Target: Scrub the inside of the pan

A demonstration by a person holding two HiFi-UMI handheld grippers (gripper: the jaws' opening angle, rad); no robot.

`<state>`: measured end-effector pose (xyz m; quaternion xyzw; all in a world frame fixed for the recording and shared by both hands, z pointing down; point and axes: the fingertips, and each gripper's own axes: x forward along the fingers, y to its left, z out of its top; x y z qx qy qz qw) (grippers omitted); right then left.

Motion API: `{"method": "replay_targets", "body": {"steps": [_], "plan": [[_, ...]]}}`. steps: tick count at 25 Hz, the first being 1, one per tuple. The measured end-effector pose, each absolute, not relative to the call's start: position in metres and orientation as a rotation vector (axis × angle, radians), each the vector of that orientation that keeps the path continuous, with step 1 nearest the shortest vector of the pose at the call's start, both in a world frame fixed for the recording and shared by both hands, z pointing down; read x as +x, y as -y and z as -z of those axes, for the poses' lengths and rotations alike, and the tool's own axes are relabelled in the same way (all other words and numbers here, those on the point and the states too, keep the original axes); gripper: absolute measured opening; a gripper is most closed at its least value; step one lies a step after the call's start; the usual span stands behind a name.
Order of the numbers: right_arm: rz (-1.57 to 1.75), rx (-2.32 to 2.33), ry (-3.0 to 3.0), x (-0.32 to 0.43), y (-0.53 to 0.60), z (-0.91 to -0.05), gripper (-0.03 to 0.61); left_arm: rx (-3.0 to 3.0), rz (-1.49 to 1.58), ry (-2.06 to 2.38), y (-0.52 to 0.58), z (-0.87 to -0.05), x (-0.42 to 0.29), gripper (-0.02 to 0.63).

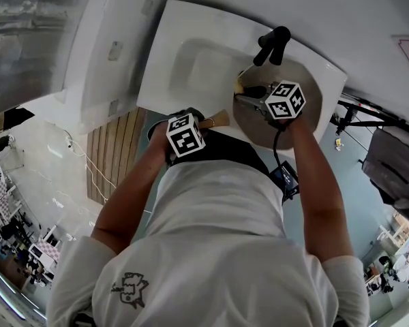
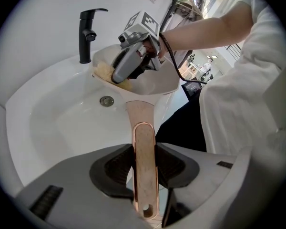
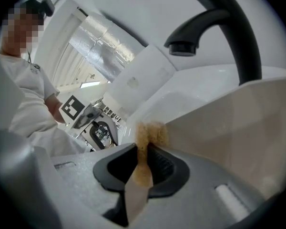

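Between the fingers of the left gripper (image 2: 145,163) the handle (image 2: 144,137) of the pan (image 2: 152,86) is clamped. The right gripper (image 3: 143,161) pinches a scrubber (image 3: 150,133), whose end beyond the fingertips is inside the pan. Scrubbing seems under way, not finished.

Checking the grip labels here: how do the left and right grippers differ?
The left gripper is shut on the copper-coloured handle of the pan; the right gripper is shut on a tan sponge. The left gripper sits outside the pan; the right gripper reaches into it. Both are at the white sink.
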<state>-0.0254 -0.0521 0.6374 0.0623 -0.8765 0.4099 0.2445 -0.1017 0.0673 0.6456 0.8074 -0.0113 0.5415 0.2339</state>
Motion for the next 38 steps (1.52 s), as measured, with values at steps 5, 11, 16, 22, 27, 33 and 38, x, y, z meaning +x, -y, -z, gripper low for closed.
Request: {"method": "replay_targets", "body": {"steps": [5,11,16,22,27,33,38], "plan": [[-1.195,-0.021,2.323,-0.029,0.010,-0.633,0.063,2.208,-1.486,0.029,-0.066,-0.646,-0.102,0.156],[-1.263,-0.186,2.175,-0.023,-0.031,-0.628,0.063,2.204,-1.471,0.027,-0.068,-0.644,-0.103,0.156],[-1.311,-0.319,1.977,-0.002,-0.062,-0.625,0.063,2.205,-1.472,0.039,-0.064,-0.644,-0.105,0.156],[-1.302,-0.435,1.755,0.031,-0.095,-0.619,0.058,2.200,-1.473,0.064,-0.062,-0.643,-0.107,0.156],[-1.243,-0.505,1.522,0.078,-0.111,-0.618,0.058,2.185,-1.475,0.071,-0.063,-0.639,-0.104,0.156],[-1.182,-0.449,1.324,0.138,-0.102,-0.622,0.058,2.169,-1.466,0.100,-0.061,-0.639,-0.104,0.158],[-1.025,-0.326,1.217,0.184,-0.073,-0.627,0.058,2.151,-1.473,0.096,-0.062,-0.638,-0.101,0.160]]}}
